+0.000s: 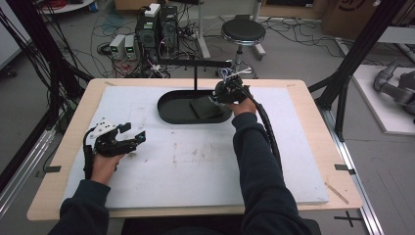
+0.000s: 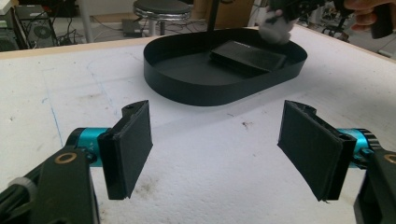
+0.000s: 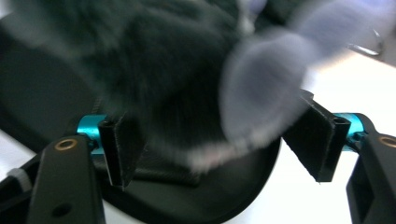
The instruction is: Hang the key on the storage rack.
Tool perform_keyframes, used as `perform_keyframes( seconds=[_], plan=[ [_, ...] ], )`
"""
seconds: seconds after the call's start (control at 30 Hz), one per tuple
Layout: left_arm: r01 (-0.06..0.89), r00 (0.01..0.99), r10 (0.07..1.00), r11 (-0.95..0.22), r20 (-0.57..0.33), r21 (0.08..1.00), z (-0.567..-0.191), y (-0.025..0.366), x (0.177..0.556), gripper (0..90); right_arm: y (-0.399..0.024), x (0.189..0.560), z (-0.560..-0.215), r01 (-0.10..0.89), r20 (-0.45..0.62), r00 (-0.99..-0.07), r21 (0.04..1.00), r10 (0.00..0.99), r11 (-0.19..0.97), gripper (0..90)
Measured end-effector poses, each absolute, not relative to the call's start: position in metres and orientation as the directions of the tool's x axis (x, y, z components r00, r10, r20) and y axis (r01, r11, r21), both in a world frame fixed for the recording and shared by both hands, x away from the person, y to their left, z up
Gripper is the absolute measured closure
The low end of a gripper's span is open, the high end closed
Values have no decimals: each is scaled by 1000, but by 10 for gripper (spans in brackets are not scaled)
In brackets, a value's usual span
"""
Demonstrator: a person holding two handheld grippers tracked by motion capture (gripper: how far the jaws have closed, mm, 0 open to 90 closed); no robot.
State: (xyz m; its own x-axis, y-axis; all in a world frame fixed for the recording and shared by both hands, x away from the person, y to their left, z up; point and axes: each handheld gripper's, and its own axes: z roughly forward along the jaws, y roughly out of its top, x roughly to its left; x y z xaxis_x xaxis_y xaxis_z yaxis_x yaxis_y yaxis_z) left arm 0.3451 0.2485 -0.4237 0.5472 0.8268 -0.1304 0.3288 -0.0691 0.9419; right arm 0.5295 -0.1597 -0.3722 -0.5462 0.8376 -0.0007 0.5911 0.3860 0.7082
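A black oval tray (image 1: 169,105) lies at the far middle of the white foam board (image 1: 195,161), with a flat dark slab (image 1: 205,107) inside it. My right gripper (image 1: 218,95) hangs over the tray's right end. In the right gripper view its jaws (image 3: 219,149) stand wide, and a blurred furry thing (image 3: 187,79), dark grey with a pale lobe, sits between and above them over the tray (image 3: 196,200). From the left gripper view a pale fuzzy lump (image 2: 275,28) shows under that gripper, over the slab (image 2: 247,56). My left gripper (image 1: 134,132) (image 2: 224,154) rests open and empty at the board's left.
A black stand (image 1: 195,63) with a cross bar rises behind the tray. Beyond the wooden table edge (image 1: 195,81) are a stool (image 1: 243,32), computer boxes (image 1: 156,27) and cables on the floor. A black frame post (image 1: 352,54) stands at the right.
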Motion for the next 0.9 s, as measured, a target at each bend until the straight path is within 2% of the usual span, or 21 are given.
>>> perform_keyframes(
  seconds=[0.07, 0.2, 0.33, 0.4, 0.5, 0.57, 0.73, 0.9],
  plan=[
    [330, 548, 826, -71, -130, 941, -424, 248, 345, 255, -163, 524, -370, 581, 7, -562, 715, 827, 388, 264],
    [328, 550, 825, -71, -129, 942, -424, 247, 345, 255, -178, 506, -367, 508, -44, -561, 770, 826, 386, 291],
    [327, 551, 825, -78, -123, 942, -424, 246, 346, 255, -201, 497, -366, 542, -21, -561, 747, 827, 386, 281],
    [325, 550, 826, -74, -125, 943, -424, 246, 346, 255, -214, 486, -364, 494, -40, -558, 786, 829, 371, 301],
    [321, 550, 825, -67, -129, 945, -424, 246, 346, 255, -229, 476, -359, 523, -7, -561, 772, 828, 361, 278],
    [314, 548, 825, -46, -142, 948, -424, 246, 347, 252, -238, 462, -357, 465, -34, -570, 810, 821, 357, 279],
    [297, 546, 826, -30, -144, 954, -423, 245, 346, 195, -256, 421, -359, 406, -62, -585, 841, 808, 358, 245],
    [280, 552, 824, -34, -132, 959, -423, 246, 347, 193, -276, 380, -373, 352, -75, -586, 874, 807, 336, 216]
  ],
)
